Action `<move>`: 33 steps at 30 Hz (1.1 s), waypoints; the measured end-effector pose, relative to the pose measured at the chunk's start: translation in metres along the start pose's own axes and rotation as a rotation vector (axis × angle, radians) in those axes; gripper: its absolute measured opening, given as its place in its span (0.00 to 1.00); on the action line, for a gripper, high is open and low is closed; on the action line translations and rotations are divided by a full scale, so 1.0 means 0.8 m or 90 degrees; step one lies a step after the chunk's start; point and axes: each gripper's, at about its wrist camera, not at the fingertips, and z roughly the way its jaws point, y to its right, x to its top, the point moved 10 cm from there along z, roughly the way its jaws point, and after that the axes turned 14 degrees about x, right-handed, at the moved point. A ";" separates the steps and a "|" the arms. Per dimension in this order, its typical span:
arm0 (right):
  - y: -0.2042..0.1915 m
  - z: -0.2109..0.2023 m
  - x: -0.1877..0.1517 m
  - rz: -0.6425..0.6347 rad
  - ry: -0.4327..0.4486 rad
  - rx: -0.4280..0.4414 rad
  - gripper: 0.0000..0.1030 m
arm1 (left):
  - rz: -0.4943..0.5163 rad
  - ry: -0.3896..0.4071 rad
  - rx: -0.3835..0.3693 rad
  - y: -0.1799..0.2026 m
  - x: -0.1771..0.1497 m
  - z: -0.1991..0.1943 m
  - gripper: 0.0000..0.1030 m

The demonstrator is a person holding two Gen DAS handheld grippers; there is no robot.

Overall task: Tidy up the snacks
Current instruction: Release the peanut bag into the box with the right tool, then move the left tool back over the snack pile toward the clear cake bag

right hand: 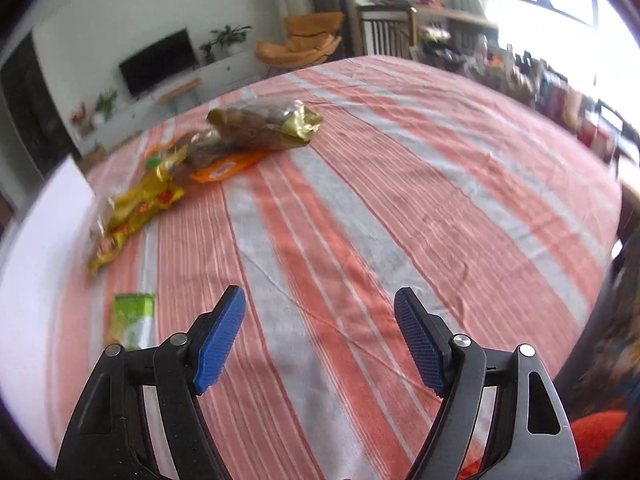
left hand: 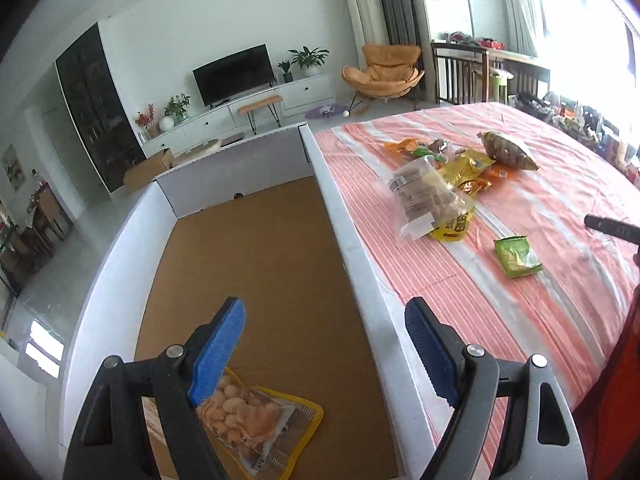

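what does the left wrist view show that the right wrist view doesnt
Only the left wrist view: the white-walled cardboard box beside the table, a clear yellow-edged packet of round snacks lying on its brown floor, and the open left claw above it.

Only the right wrist view: the open, empty right claw over bare cloth.

Both: the pink-and-grey striped tablecloth, the small green packet, the long brown gold-ended bag and the yellow packets in the pile.

One clear snack bag [left hand: 256,428] lies flat in the box [left hand: 280,240]; assorted packets [left hand: 440,184] clutter the striped tablecloth [left hand: 520,300].
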 end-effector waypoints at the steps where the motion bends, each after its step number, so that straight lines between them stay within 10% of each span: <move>1: 0.000 -0.002 0.001 0.000 0.008 -0.004 0.78 | -0.004 -0.003 0.000 0.002 -0.005 -0.005 0.79; 14: -0.012 0.008 -0.028 -0.042 -0.038 -0.010 0.77 | -0.095 -0.024 -0.019 0.013 -0.013 -0.024 0.79; 24: -0.116 0.013 -0.049 -0.087 -0.108 0.291 0.78 | -0.227 0.083 -0.009 -0.059 0.028 -0.065 0.99; 28: -0.171 0.048 -0.073 -0.104 -0.206 0.286 0.78 | -0.256 0.077 -0.020 -0.072 0.026 -0.069 0.99; 33: -0.208 0.088 -0.085 -0.213 -0.232 0.123 0.74 | -0.256 0.086 -0.040 -0.068 0.032 -0.084 0.99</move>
